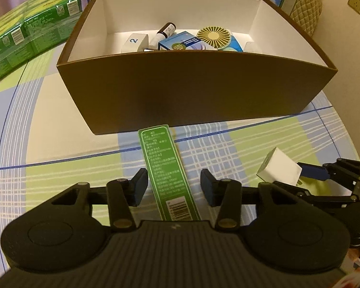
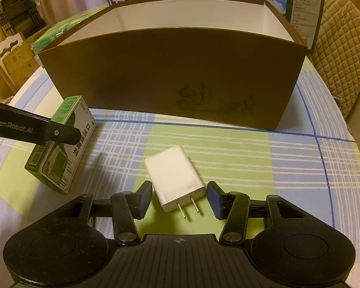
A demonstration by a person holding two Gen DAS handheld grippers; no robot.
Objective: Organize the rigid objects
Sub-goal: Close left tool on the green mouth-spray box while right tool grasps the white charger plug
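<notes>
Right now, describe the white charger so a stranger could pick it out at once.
Find the big brown box on the checked tablecloth. On the cloth in front of it lie two loose things, a green carton to the left and the white charger between the right gripper's open fingers. The charger is the plain white block with two metal prongs.

I see the carton (image 2: 60, 144) left of the charger (image 2: 177, 177) (both on the table (image 2: 228, 144)), before the box (image 2: 170, 76).
</notes>
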